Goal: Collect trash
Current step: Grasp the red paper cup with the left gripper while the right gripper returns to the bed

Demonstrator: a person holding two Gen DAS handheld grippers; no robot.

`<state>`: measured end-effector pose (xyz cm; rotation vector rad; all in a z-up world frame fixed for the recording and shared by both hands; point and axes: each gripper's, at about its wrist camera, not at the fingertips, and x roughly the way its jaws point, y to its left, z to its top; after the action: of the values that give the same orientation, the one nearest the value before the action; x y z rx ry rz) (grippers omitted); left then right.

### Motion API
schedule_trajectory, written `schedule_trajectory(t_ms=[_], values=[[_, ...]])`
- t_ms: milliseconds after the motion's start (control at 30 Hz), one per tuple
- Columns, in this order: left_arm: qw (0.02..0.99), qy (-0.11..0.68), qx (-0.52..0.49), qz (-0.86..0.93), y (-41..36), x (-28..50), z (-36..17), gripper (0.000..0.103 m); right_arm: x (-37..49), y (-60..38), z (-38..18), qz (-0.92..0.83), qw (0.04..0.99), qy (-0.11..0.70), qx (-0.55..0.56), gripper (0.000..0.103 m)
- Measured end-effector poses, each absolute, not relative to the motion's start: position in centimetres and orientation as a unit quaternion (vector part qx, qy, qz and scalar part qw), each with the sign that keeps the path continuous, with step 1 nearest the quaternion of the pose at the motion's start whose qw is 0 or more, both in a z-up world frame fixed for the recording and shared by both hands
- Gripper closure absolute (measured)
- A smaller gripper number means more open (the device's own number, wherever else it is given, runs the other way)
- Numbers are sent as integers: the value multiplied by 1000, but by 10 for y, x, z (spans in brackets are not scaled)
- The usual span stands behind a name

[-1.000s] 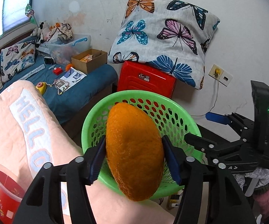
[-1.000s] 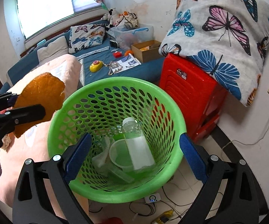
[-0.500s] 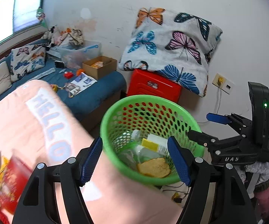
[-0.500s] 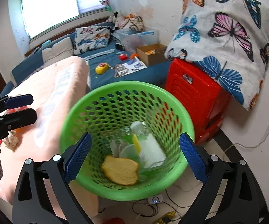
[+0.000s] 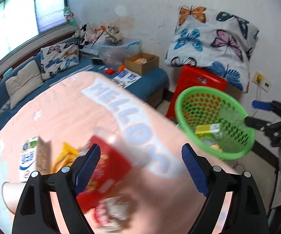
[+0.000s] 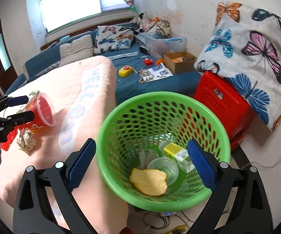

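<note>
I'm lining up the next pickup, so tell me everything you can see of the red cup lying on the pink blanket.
The red cup is a red plastic tub with a clear, slightly wider rim, lying on its side on the pink blanket, mouth toward the right wrist camera. It looks empty. The left wrist view shows printed yellow and white graphics on its wall, blurred. A crumpled paper wad lies just in front, and a carton behind it. The left gripper is at it, jaws opening and spread either side; contact is unclear.

**Basket mouth open; clutter crowds the pink blanket's near end**

The green basket gapes unobstructed from above. On the pink blanket, a tipped red cup, crumpled paper and cartons block the left; the middle lies bare.
</note>
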<state>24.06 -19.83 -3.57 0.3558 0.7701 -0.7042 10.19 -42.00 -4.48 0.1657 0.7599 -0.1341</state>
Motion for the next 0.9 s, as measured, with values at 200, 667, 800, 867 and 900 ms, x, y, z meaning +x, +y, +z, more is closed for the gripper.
schedule_trajectory(t_ms=[200, 667, 800, 867, 900], values=[[833, 380, 228, -331, -184, 259, -56, 14, 115, -400, -44, -48, 923, 376, 70, 9], [818, 380, 290, -319, -191, 283, -80, 12, 136, -369, -53, -23, 916, 396, 51, 9], [814, 381, 293, -326, -193, 285, -86, 19, 139, -364, -55, -16, 916, 399, 48, 9], [816, 376, 292, -327, -193, 283, -86, 20, 140, -364, -57, -14, 915, 400, 49, 9], [818, 372, 292, -328, -193, 281, -86, 21, 140, -364, -57, -14, 915, 401, 49, 9]])
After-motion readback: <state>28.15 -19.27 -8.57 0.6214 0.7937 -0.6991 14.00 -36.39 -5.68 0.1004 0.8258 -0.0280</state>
